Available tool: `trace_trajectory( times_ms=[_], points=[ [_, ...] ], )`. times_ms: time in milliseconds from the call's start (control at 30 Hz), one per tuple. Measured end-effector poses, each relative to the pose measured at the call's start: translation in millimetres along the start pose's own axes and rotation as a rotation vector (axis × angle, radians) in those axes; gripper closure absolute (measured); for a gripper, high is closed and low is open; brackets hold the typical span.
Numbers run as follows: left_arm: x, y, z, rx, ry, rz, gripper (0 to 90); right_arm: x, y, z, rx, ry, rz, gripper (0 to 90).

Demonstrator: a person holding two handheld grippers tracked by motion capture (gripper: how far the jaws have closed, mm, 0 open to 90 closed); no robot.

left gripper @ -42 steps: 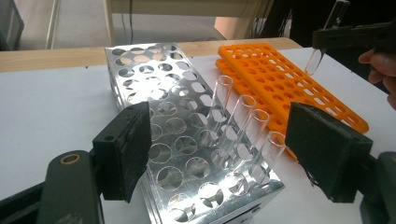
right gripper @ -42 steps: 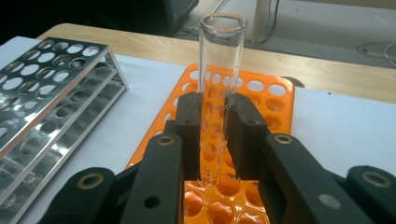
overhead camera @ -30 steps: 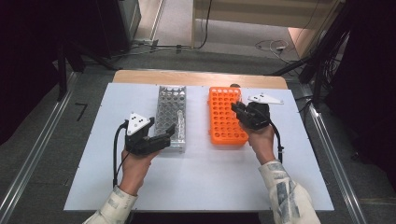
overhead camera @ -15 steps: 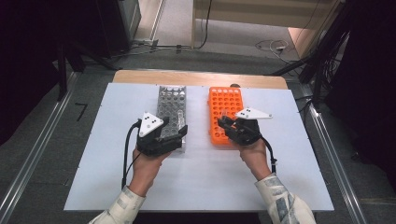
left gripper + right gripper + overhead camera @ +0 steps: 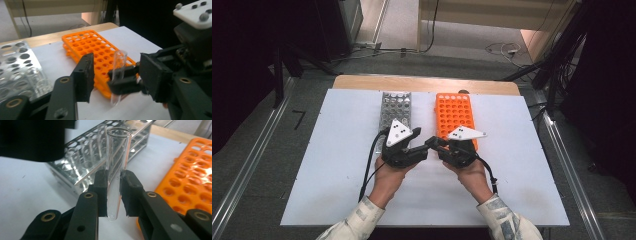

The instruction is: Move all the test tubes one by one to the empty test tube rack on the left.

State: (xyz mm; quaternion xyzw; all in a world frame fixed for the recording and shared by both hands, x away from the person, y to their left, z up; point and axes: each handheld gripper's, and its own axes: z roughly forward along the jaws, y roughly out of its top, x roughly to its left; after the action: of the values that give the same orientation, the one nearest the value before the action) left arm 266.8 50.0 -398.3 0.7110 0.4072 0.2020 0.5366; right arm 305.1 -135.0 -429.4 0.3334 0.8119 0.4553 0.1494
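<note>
Both tools are meeting in the middle of the white tabletop (image 5: 337, 150), just in front of the two racks. The right tool (image 5: 113, 192) is pinching a clear glass test tube (image 5: 117, 157) around its lower half, holding it upright with the open end up. The left tool (image 5: 115, 75) is spread wide, and the tube sits in the gap between its jaws without touching either. The metal rack (image 5: 395, 107) is on the left and the orange rack (image 5: 454, 112) on the right.

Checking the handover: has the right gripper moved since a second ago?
Yes. The right gripper came toward the person and leftward, off the orange rack.
</note>
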Motion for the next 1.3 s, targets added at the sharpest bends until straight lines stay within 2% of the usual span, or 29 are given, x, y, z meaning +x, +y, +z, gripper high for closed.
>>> trace_trajectory(
  times_ms=[100, 233, 367, 567, 667, 1100, 1133, 1200, 1300],
  points=[
    [-3.2, -0.8, 8.0, 0.026, -0.010, 0.019, 56.5, 6.3, -1.0, 2.5, 0.009, 0.016, -0.017, 73.4],
    [-4.1, -2.7, 14.4, 0.040, 0.008, 0.031, 61.9, 11.9, -0.4, 2.3, 0.005, 0.030, -0.026, 73.5],
    [-2.7, -3.1, 15.5, 0.048, 0.024, 0.038, 69.8, 10.3, -0.6, 2.0, 0.004, 0.030, -0.020, 73.5],
    [-1.2, -4.7, 19.0, 0.062, 0.033, 0.037, 68.6, 11.7, -0.4, 0.9, 0.002, 0.032, -0.028, 73.4],
    [-2.6, -4.5, 19.2, 0.059, 0.030, 0.040, 74.2, 12.7, -0.3, 0.8, 0.002, 0.034, -0.025, 73.4],
    [-3.6, -3.1, 19.2, 0.052, 0.026, 0.039, 75.1, 11.7, 0.0, -1.0, -0.004, 0.036, -0.024, 72.6],
    [-3.5, -2.5, 19.3, 0.051, 0.027, 0.042, 75.3, 11.6, 0.0, -1.2, -0.007, 0.037, -0.022, 70.9],
    [-2.2, 0.2, 19.3, 0.047, 0.033, 0.040, 75.4, 10.0, 0.4, -1.8, -0.011, 0.054, -0.018, 56.8],
    [2.1, 5.8, 19.0, 0.038, 0.043, 0.033, 75.4, 8.5, 1.3, -3.7, -0.014, 0.053, -0.012, 46.4]
  ],
)
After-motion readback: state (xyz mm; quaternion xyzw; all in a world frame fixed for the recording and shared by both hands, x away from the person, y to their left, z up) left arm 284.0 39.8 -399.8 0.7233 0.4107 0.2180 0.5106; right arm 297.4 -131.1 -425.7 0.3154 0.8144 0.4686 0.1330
